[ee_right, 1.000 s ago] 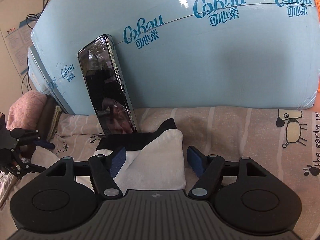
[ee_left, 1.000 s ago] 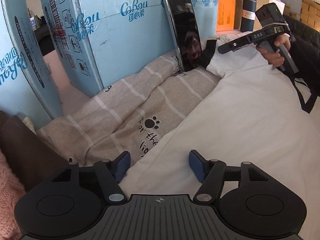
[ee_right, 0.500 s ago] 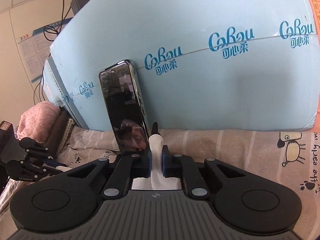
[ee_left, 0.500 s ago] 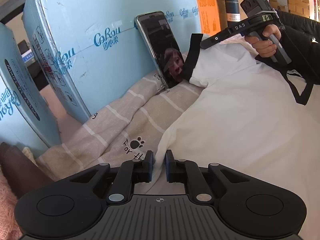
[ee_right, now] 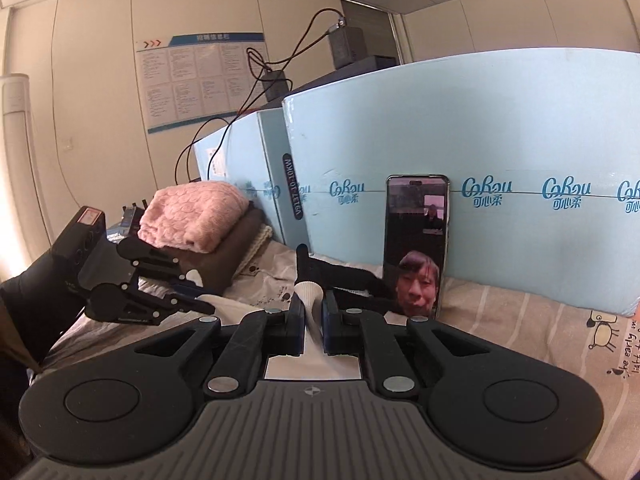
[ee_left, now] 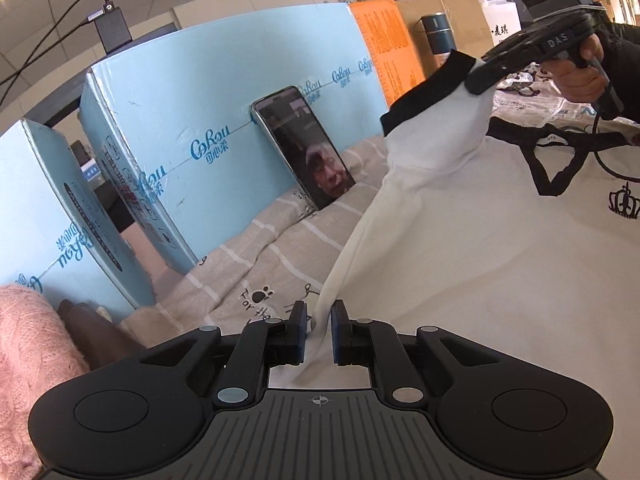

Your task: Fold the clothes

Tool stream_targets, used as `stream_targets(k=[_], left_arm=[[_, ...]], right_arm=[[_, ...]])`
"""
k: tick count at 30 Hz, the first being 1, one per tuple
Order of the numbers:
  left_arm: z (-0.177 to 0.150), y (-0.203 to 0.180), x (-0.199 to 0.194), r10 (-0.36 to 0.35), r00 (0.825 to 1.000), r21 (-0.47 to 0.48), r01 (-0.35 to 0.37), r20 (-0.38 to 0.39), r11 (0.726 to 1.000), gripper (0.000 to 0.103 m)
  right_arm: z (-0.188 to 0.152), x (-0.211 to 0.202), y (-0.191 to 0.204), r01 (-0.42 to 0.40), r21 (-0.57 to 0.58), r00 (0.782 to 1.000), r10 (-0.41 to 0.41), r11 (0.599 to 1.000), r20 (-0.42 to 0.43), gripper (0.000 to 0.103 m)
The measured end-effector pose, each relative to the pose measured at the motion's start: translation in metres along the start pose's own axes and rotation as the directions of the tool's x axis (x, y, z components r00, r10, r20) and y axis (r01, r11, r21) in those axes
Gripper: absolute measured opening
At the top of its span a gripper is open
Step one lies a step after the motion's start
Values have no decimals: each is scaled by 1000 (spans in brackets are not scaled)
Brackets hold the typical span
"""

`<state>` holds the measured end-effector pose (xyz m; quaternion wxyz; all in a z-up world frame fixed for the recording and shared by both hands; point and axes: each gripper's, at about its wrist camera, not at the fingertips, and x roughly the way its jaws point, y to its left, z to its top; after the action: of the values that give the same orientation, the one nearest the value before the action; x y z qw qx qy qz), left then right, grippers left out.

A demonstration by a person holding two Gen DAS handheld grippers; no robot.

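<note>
A white shirt (ee_left: 460, 280) with black trim and a small crown print lies spread on the bed at the right of the left wrist view. My left gripper (ee_left: 319, 320) is shut on a bunched edge of it, low near the sheet. My right gripper (ee_left: 480, 76), held by a hand (ee_left: 580, 76), is shut on the black-cuffed sleeve (ee_left: 432, 120) and holds it up off the bed, so the cloth stretches between the two grippers. In the right wrist view the right gripper (ee_right: 313, 312) pinches a white fold (ee_right: 308, 292), and the left gripper (ee_right: 200, 304) shows at the left.
Light blue cardboard boxes (ee_left: 240, 120) wall off the bed's far side, with a phone (ee_left: 308, 152) leaning on them. A folded pink sweater (ee_right: 192, 216) tops a stack at the left. The beige striped sheet (ee_left: 280, 240) covers the bed. Cables and a power adapter (ee_right: 344, 48) sit on the boxes.
Both grippers went from open to shut on the white shirt. The right gripper then rose with the sleeve, and the left gripper lifted its edge, pulling the cloth taut between them.
</note>
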<state>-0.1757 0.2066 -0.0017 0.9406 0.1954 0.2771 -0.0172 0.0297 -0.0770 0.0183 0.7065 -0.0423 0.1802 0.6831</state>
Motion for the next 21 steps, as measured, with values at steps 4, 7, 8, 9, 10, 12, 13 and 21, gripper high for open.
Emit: stream_targets(k=[4,7,8,9,10,12,13,21], left_arm=[[-10,-1,1,-17,998,-27,16,-59,1000,17],[-12,-2,6,-31,993,-33,28,-116,999,23],[-9,-3,4,-40,994,-36,36,-101,999,27],[-5,-4,2,-48,995,-40,45,-86,998,40],[3,-6,0,-67,997,-51,64,-47,997,60],[22,-8,3,-130,990,-99,134,46,986,85],[31,-9,5,-160,983,-121,171,95,978,89],[83,-3,107,-592,751,-326,660,291,677,89]], right_arm=[[-24,-17,22,-17,16,998,18,1000,-52,8],[-41,-23,27,-4,57,996,9,998,-90,9],[-47,-25,27,2,70,995,5,998,-102,12],[-52,-26,28,14,75,994,-6,997,-110,13],[-56,-27,28,18,78,994,-9,997,-113,15],[-62,-29,26,2,101,996,7,995,-94,38],[-65,-29,23,-10,118,996,21,993,-86,40],[-73,-25,27,9,108,993,3,994,-114,40]])
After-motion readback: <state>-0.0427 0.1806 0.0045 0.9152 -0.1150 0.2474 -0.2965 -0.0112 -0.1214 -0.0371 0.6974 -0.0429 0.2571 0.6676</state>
